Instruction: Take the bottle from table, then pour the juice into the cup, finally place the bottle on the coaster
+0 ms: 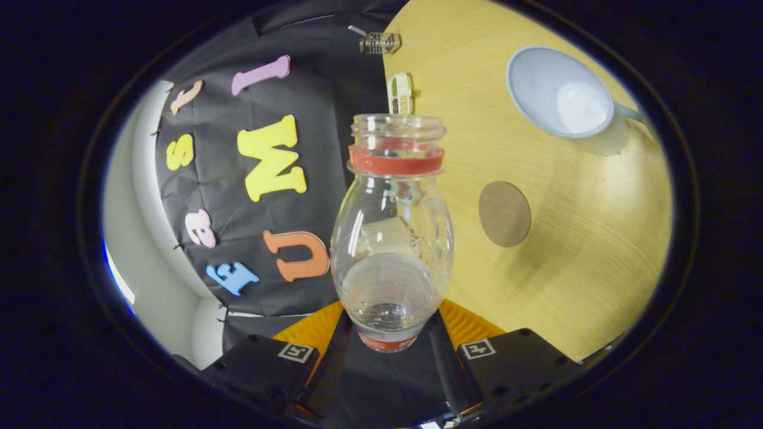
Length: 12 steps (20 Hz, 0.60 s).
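We pinch the clear plastic bottle with a red neck ring (pixel 390 238) low down between our gripper (pixel 387 342) fingers, and it looks light, smooth and slippery.

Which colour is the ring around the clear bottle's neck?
Red, seen best in the gripper view.

bottle (pixel 390 238) clear, uncapped, seemingly near-empty, held | cup (pixel 560 92) white | coaster (pixel 504 213) round, brown
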Available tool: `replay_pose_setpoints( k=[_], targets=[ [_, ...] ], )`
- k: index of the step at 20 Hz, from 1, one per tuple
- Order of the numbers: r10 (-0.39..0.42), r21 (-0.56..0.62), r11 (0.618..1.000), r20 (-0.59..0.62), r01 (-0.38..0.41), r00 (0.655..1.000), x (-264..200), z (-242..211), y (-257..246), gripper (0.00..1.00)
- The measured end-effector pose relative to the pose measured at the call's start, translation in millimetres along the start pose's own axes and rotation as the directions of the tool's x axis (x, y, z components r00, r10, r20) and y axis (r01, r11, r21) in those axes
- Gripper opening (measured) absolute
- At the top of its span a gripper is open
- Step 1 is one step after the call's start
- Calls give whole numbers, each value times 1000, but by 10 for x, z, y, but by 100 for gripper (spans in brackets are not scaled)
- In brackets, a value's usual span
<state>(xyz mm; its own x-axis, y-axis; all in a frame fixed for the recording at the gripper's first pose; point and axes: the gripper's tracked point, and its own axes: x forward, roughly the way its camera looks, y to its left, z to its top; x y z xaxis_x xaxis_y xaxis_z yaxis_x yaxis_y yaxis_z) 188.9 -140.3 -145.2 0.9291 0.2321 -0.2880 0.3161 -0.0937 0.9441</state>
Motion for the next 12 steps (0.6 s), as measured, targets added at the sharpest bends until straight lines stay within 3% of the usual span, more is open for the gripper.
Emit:
replay_pose_setpoints(
  k=[12],
  targets=[
    [20,104,994,-21,-18,1000,-58,-8,151,75]
  ],
)
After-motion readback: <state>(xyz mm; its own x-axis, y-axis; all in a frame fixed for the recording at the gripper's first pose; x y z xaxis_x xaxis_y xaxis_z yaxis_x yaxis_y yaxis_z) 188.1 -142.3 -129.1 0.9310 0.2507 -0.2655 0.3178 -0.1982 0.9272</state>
